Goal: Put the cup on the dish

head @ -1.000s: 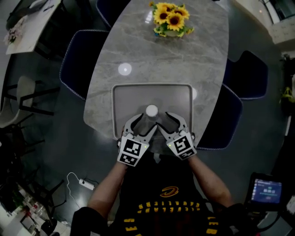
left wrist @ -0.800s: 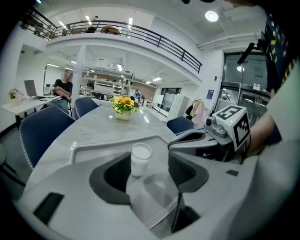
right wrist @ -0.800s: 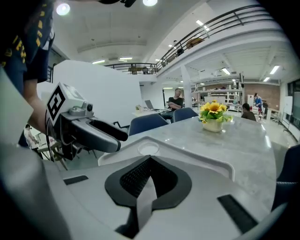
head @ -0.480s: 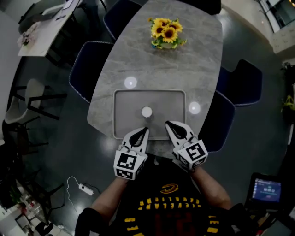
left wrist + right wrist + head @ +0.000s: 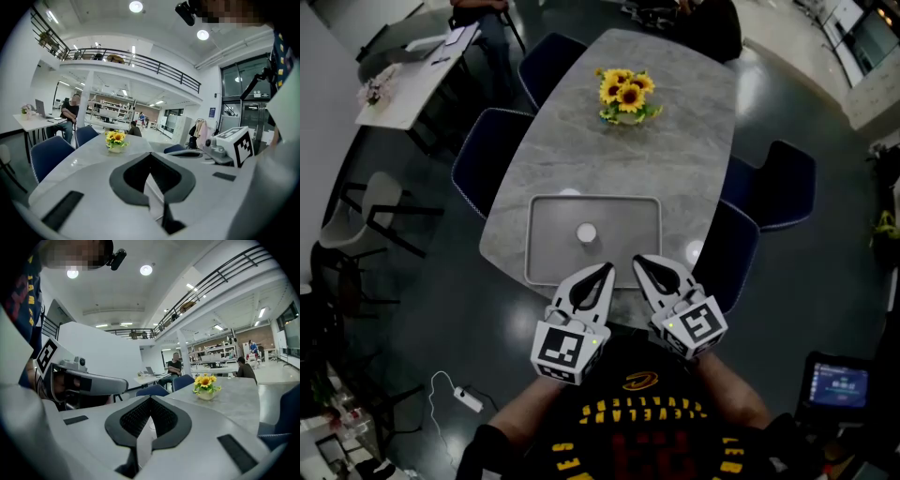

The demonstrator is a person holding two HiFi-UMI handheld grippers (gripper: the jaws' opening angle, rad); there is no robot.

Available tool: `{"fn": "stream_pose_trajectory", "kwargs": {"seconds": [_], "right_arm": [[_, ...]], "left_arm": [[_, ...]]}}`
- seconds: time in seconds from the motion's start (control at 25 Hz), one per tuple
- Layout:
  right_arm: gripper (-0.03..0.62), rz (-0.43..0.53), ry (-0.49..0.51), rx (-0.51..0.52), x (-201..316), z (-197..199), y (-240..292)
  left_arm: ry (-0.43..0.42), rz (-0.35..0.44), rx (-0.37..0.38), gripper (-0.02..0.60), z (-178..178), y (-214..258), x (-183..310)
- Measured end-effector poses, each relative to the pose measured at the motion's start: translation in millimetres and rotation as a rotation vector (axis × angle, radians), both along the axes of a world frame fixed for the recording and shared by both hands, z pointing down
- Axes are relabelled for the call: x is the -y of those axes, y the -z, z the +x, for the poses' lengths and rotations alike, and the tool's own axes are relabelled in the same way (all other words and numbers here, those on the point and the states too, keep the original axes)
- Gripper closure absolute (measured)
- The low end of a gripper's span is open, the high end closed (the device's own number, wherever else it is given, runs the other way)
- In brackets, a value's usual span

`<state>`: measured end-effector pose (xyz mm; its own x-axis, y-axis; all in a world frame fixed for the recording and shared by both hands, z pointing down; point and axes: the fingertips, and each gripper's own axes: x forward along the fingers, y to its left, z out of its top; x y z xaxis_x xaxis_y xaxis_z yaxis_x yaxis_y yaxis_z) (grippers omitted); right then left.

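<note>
the white cup [image 5: 586, 233] stands upright near the middle of the grey tray [image 5: 630, 251]. the left tool [image 5: 607, 270] and right tool [image 5: 639, 262] hang just off the tray's near edge, jaws pressed together on nothing. the likely risk: a tool swinging forward over the tray could tip the cup.

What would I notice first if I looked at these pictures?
Probably the bright yellow sunflowers at the far end of the grey marble table. Next, the white cup standing alone in the grey tray, nearer the person. Closest in, the left hand-held gripper and right hand-held gripper hover side by side, both shut and empty.
</note>
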<state>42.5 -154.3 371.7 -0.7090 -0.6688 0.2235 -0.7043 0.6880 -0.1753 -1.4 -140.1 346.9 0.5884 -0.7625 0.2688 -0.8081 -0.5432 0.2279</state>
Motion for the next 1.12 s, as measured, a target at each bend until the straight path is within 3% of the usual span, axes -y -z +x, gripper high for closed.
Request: {"fn": "stream_pose_trajectory", "kwargs": {"seconds": [0.32,0.72,1.12], "right_arm": [[0.588,0.094,0.03,0.055,-20.0,8.1,38.8],[0.588,0.26,0.029,0.031,-53.0,33.1,77.0],[0.588,0.29,0.065,0.032,-90.2,46.4,81.5]], "left_arm": [[0.045,0.046,0.041,0.581,9.1,17.6,-24.3],[0.071,0.199,0.106,0.581,36.2,58.7,-51.1],[0.092,0.235,0.131,0.581,52.4,64.8,-87.7]]}}
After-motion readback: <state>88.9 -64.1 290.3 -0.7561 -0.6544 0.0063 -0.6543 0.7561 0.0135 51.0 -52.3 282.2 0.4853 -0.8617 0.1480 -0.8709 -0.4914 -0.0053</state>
